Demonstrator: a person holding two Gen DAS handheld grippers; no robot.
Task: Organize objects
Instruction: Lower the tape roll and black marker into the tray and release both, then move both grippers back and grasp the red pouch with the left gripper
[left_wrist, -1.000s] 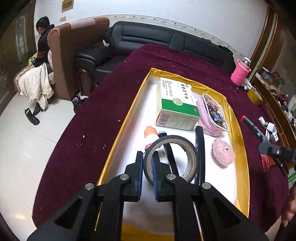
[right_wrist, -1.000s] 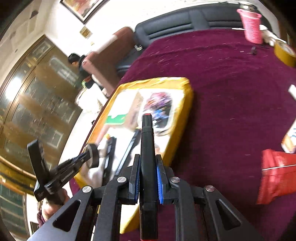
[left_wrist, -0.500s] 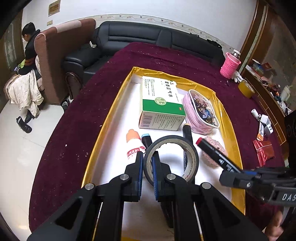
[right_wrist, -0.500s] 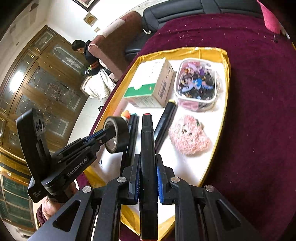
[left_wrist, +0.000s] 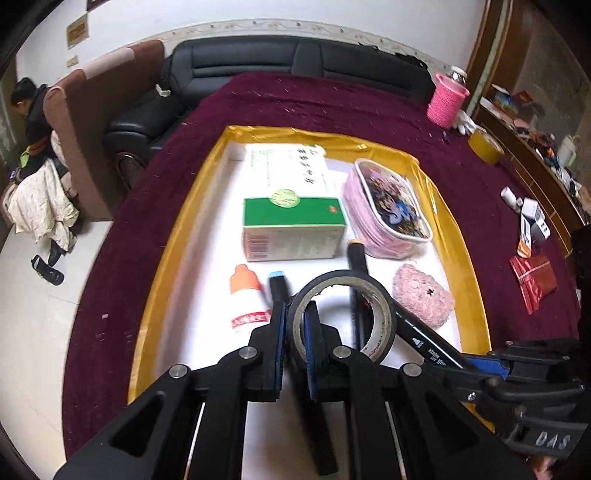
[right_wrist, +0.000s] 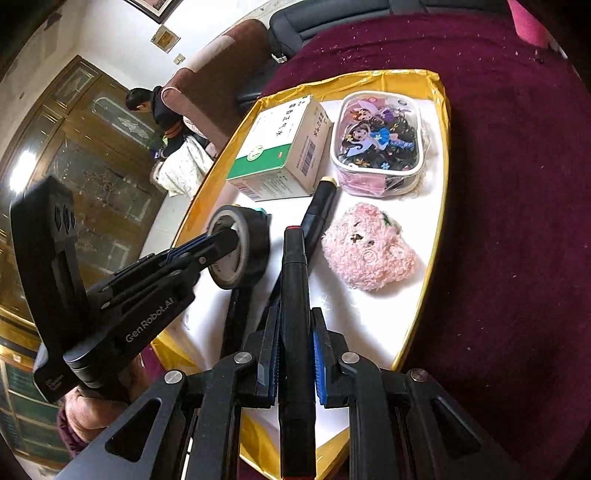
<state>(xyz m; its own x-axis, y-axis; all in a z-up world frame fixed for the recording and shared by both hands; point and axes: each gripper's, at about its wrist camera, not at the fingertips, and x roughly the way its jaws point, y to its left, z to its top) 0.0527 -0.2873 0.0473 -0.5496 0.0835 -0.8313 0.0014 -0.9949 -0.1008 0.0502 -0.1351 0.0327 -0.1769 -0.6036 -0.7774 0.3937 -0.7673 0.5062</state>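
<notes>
My two fisheye views bend hard at the rims, with black corners. Soft, even indoor light; shadows under things on the white tray (left_wrist: 207, 280) stay faint. Bright glare spots sit on the glass cabinet doors (right_wrist: 22, 170). The green box (left_wrist: 291, 221) smears slightly with motion blur; my right view is sharper.

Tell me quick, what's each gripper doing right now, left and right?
Left gripper: shut on the wall of the black tape roll.
Right gripper: shut on the black marker with the red tip.
</notes>
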